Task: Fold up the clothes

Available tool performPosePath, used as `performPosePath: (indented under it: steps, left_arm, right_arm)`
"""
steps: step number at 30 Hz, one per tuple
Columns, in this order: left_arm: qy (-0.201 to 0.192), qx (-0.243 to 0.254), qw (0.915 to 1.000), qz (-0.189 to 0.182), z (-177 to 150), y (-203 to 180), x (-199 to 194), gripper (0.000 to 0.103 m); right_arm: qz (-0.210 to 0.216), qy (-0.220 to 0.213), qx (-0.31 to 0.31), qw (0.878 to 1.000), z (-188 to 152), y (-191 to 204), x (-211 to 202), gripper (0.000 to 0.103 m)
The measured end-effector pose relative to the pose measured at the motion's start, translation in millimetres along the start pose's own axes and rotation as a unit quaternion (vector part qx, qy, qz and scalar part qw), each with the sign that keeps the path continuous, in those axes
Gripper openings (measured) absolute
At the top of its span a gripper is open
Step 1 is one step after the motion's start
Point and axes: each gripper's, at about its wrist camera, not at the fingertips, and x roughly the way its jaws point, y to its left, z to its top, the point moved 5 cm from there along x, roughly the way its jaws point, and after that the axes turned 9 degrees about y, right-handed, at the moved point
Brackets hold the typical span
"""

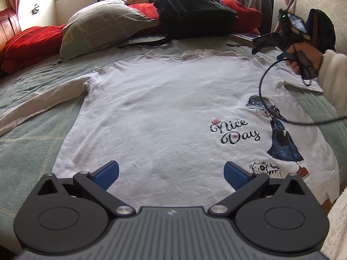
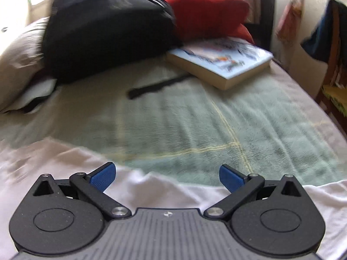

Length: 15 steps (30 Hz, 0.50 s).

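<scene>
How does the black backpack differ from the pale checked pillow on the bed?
The black backpack is dark and bulky, standing tall against the red bedding; the pale checked pillow is light, soft and leaning low. The backpack trails a strap onto the green bedspread; the pillow has none. Both sit beyond the white shirt.

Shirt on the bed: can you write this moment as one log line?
white shirt: flat, unfolded | left gripper: open, empty | right gripper: open, empty | bed
</scene>
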Motion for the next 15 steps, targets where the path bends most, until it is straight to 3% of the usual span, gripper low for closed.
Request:
performPosePath:
  steps: [2, 6, 11, 15]
  left_arm:
    - [-0.002, 0.004, 1.0000, -0.001, 0, -1, 0, 0.102]
    - [0.000, 0.003, 0.9999, -0.013, -3, -2, 4, 0.102]
    - [-0.002, 0.004, 0.9999, -0.012, -6, -2, 0, 0.102]
    - [-0.005, -0.003, 1.0000, -0.006, -9, 0, -4, 0.102]
  right_arm:
    - [0.006, -0.005, -0.030, 1.000, -12, 7, -22, 0.103]
    - [0.017, 0.027, -0.048, 0.998, -42, 9, -37, 0.103]
    - [0.010, 0.054, -0.041, 0.998, -60, -1, -7, 0.103]
    - [0.008, 0.037, -0.007, 0.999, -54, -22, 1, 0.103]
